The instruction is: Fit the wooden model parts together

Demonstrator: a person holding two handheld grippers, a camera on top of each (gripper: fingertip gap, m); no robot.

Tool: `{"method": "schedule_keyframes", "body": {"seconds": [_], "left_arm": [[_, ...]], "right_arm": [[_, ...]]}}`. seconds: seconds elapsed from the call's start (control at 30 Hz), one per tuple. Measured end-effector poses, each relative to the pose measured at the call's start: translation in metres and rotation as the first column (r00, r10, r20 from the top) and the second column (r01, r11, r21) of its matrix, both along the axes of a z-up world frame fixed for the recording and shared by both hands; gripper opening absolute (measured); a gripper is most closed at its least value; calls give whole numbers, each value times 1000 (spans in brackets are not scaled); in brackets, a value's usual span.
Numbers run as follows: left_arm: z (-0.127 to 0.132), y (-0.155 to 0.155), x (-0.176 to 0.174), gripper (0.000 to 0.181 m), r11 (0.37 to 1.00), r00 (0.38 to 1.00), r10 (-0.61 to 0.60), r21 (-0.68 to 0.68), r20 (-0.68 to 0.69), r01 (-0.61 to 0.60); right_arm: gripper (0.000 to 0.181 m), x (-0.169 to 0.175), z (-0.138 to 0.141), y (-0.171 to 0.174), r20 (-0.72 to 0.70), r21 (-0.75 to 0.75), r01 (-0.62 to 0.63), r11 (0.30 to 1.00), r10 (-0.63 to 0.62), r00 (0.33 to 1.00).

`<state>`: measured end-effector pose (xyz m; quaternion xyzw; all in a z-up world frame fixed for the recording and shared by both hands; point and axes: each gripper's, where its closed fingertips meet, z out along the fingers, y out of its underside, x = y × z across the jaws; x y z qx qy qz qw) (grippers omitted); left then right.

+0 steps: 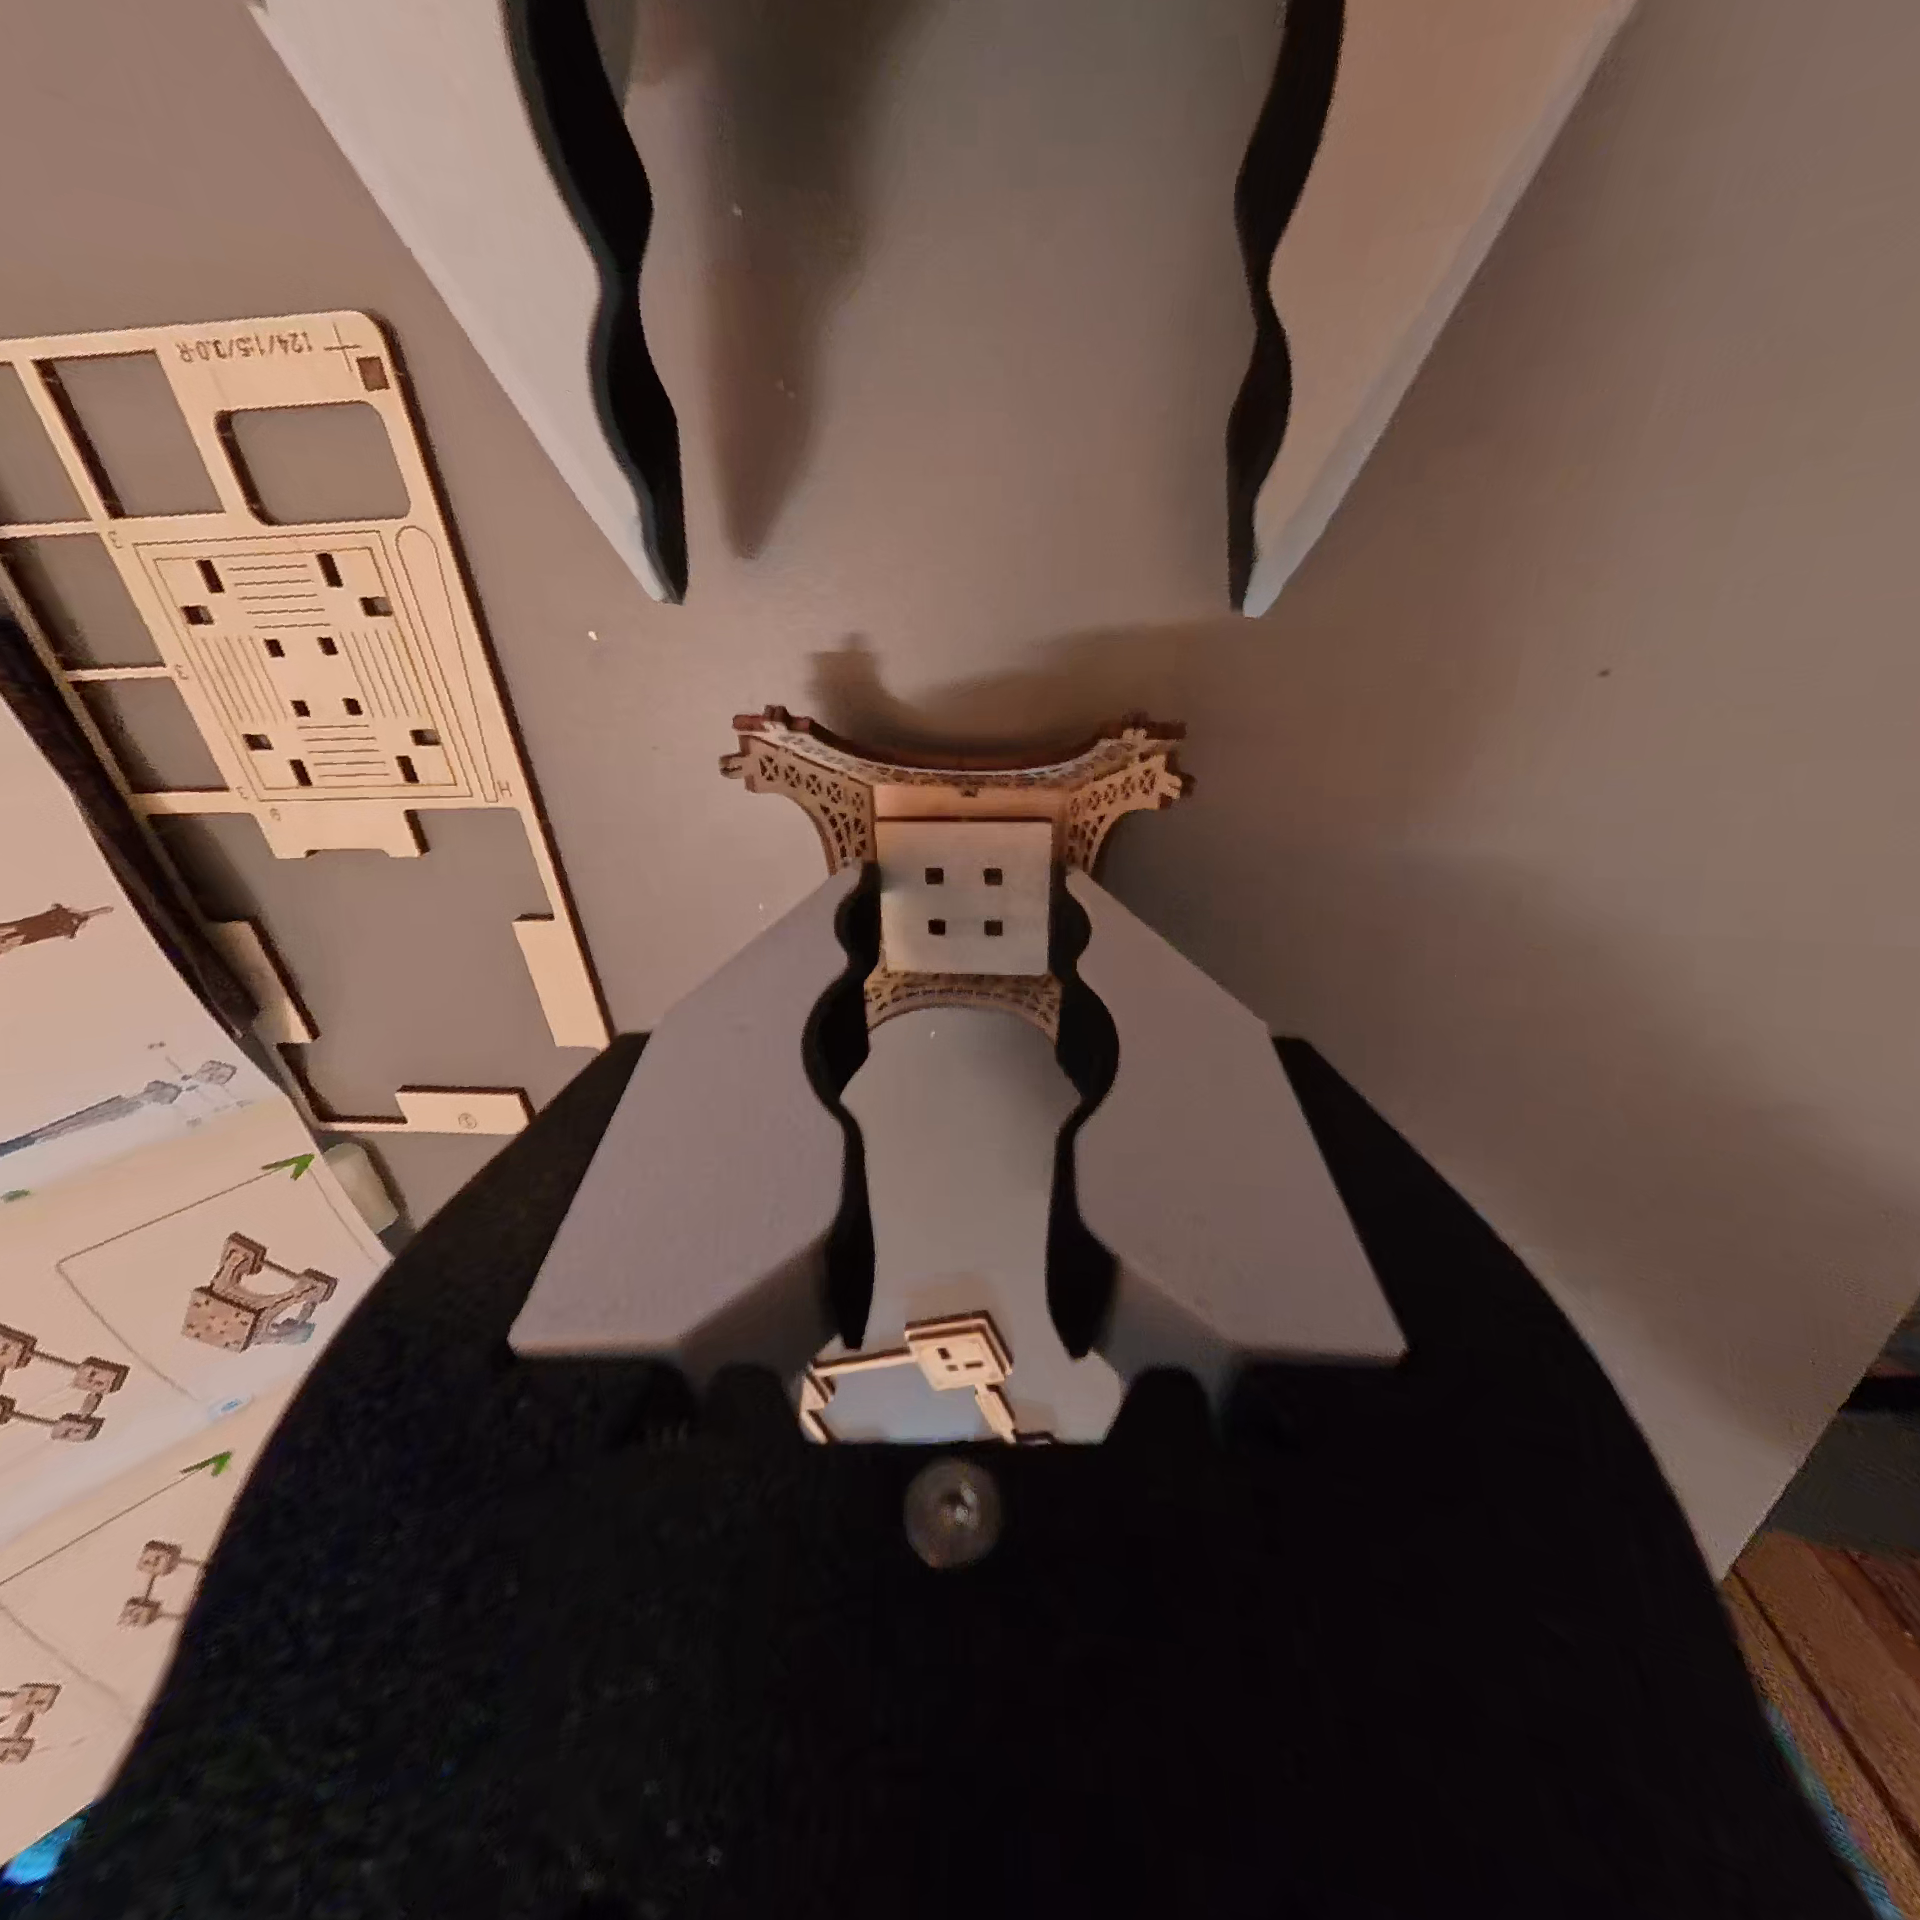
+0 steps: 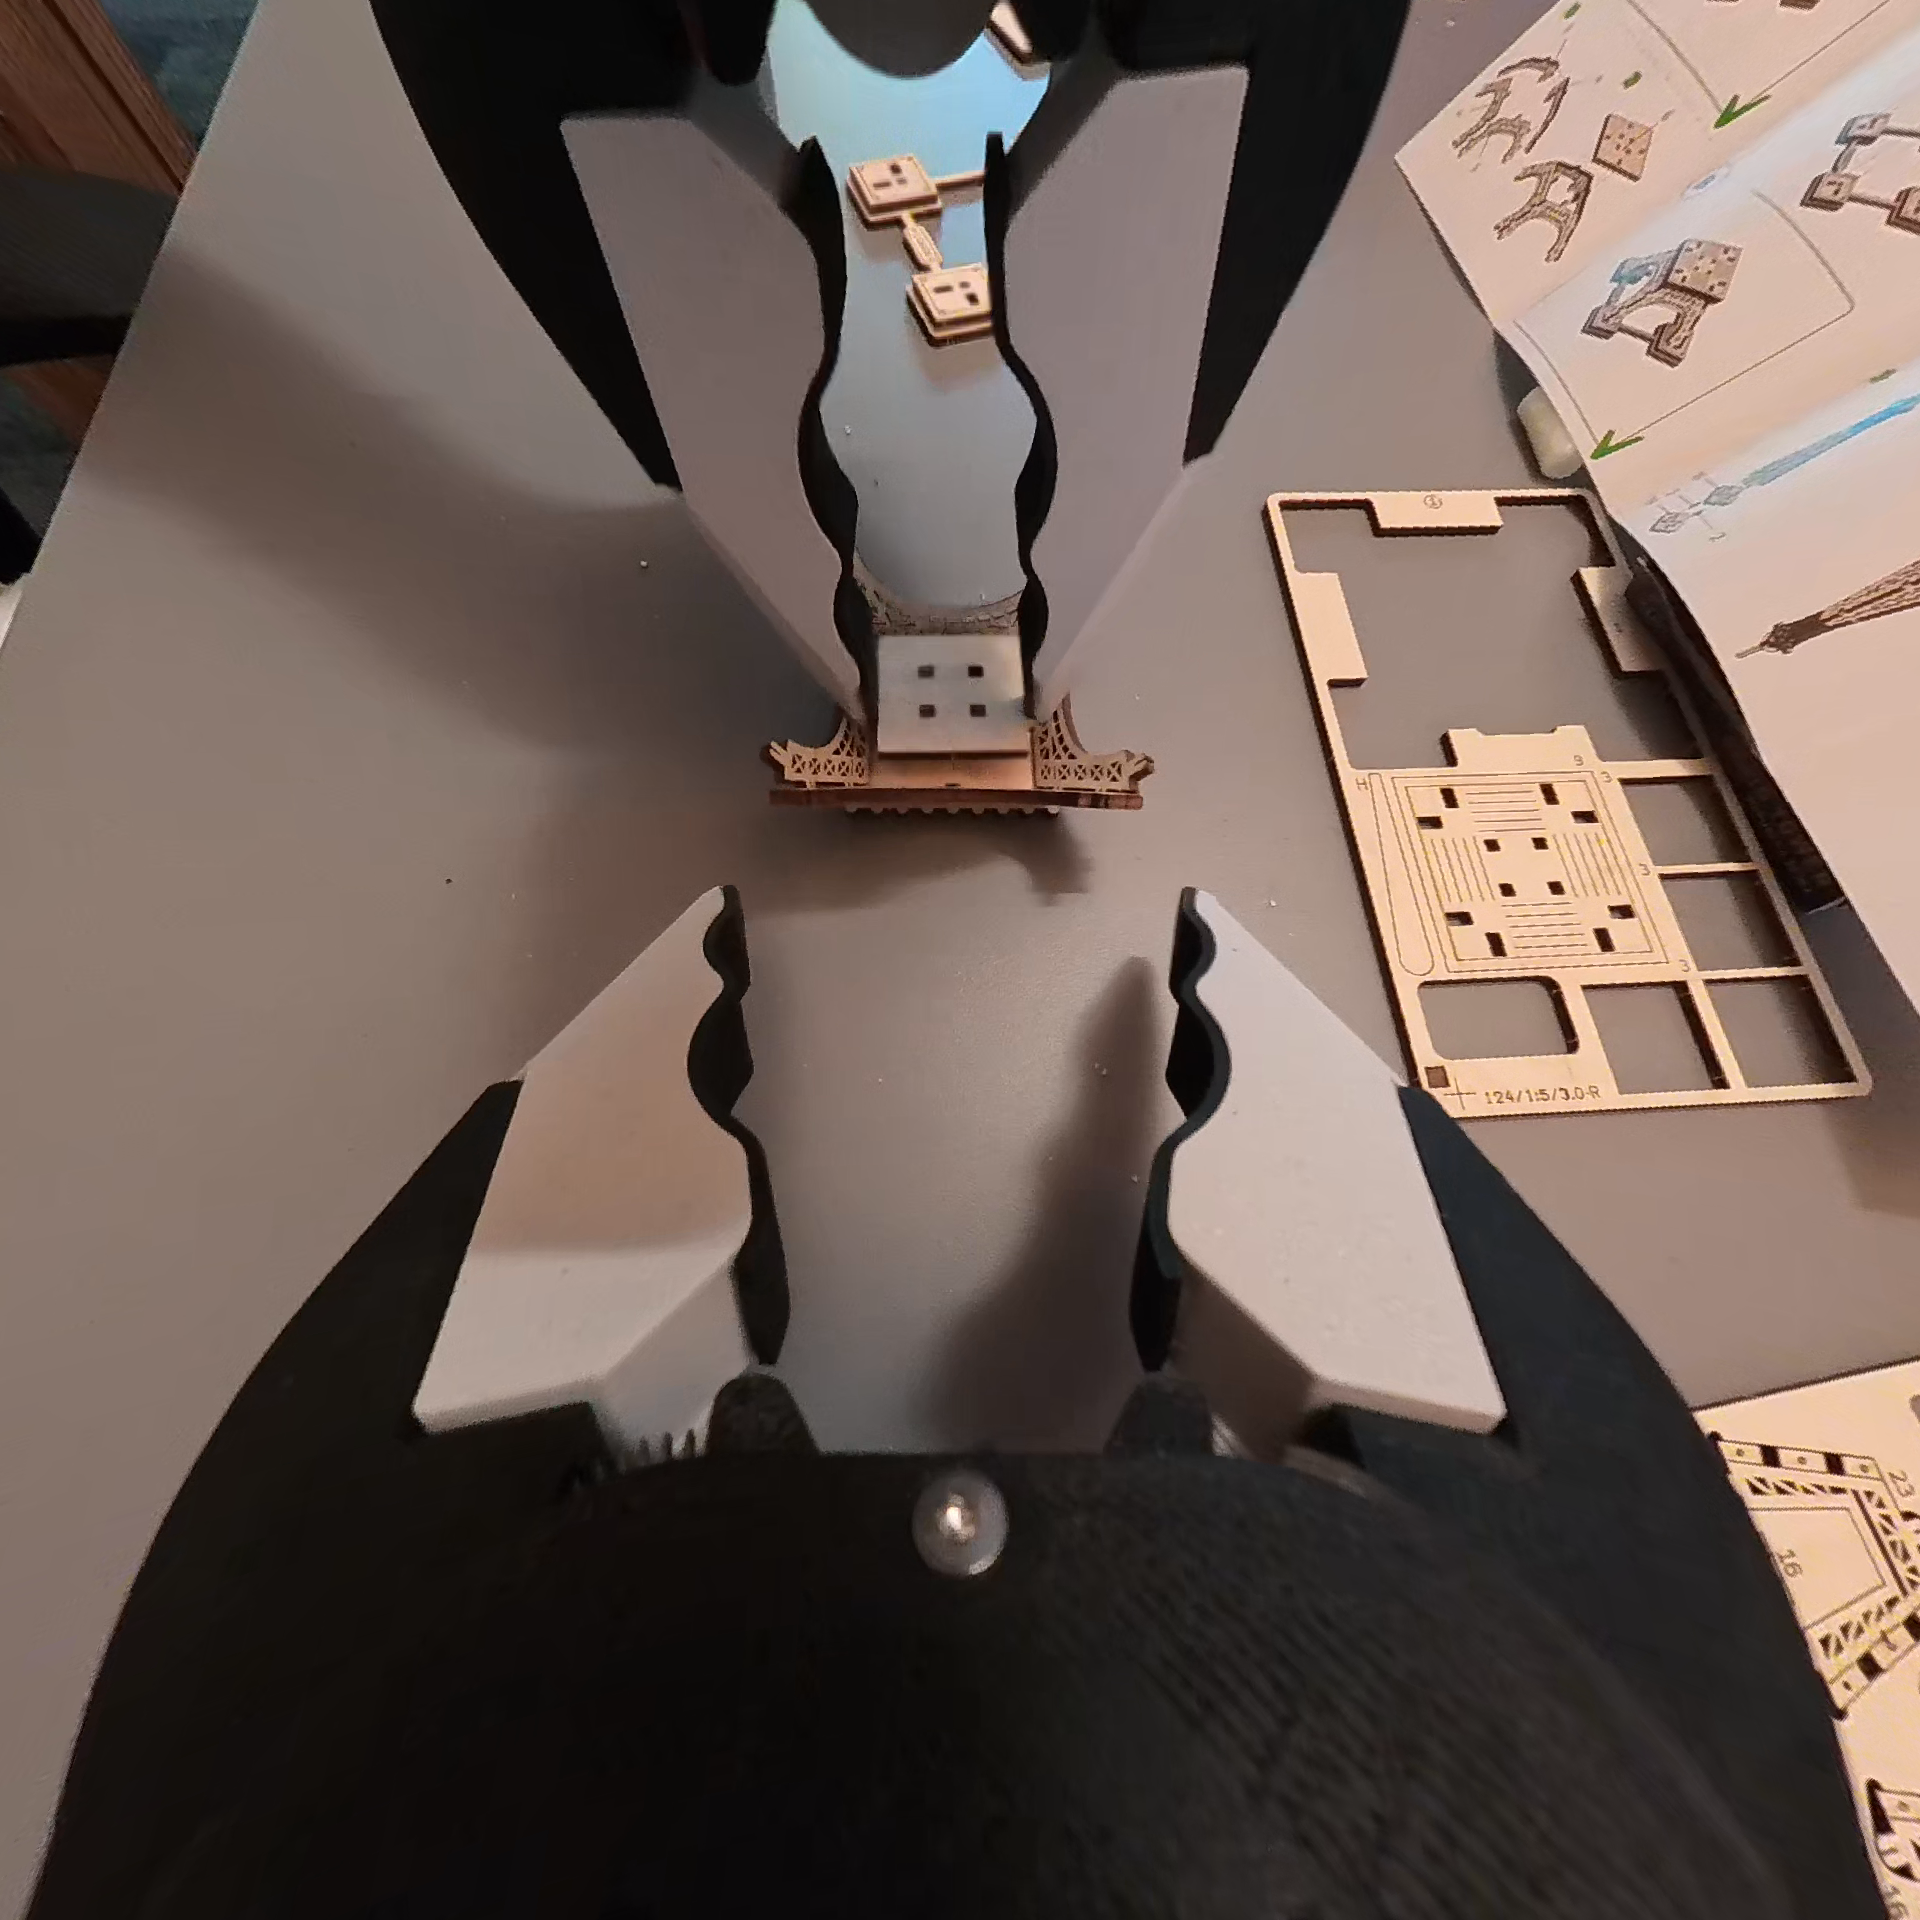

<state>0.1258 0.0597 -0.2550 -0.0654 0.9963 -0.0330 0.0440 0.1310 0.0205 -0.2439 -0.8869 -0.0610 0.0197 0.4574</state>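
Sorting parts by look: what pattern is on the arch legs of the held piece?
Cut-out lattice trusswork on pale wood arch legs, clearest in the right wrist view.

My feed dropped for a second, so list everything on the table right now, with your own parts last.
Arched lattice model base: one, pale wood, table centre, square four-hole plate on top, held between the left tongs' tips.
Linked square blocks: one piece, two blocks showing, pale wood, on the table behind the left tongs.
Punched-out parts sheet: one, pale wood, flat on the table beside the base.
Instruction pages: several, white with drawings, at the table edge past the sheet.
Table: one, grey.
Left tongs: one, grey fingers, black pads, shut on the base.
Right tongs: one, same colours, open, empty, short of the base.
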Motion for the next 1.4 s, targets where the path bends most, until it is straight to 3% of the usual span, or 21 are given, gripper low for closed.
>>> {"method": "schedule_keyframes", "body": {"seconds": [0.03, 0.2, 0.43, 0.77, 1.13, 1.4], "left_arm": [[-1, 0, 0, 30, 1000, 1000, -5, 2, 1, 5], [-2, 0, -1, 30, 1000, 1000, -16, -16, -8, 16], [-2, 0, -1, 30, 1000, 999, -15, -18, -31, 14], [-2, -3, -2, 30, 992, 998, 32, -120, -55, -39], [3, 0, -1, 36, 978, 998, 42, -203, -49, -51], [-1, 1, 0, 30, 970, 997, 42, -235, -59, -55]], "right_arm": [[81, 1, 0, 0, -2, -1, 5, 1000, -5, 1000], [87, 5, -2, 2, -14, -18, 42, 999, -43, 999], [88, -1, 4, 13, -135, 8, 75, 997, -73, 988], [90, -5, -11, 18, -126, -88, 41, 995, -52, 991], [92, -7, -12, 28, -132, -90, 7, 996, -19, 991], [92, -6, -11, 31, -137, -90, -4, 996, -8, 991]]}}
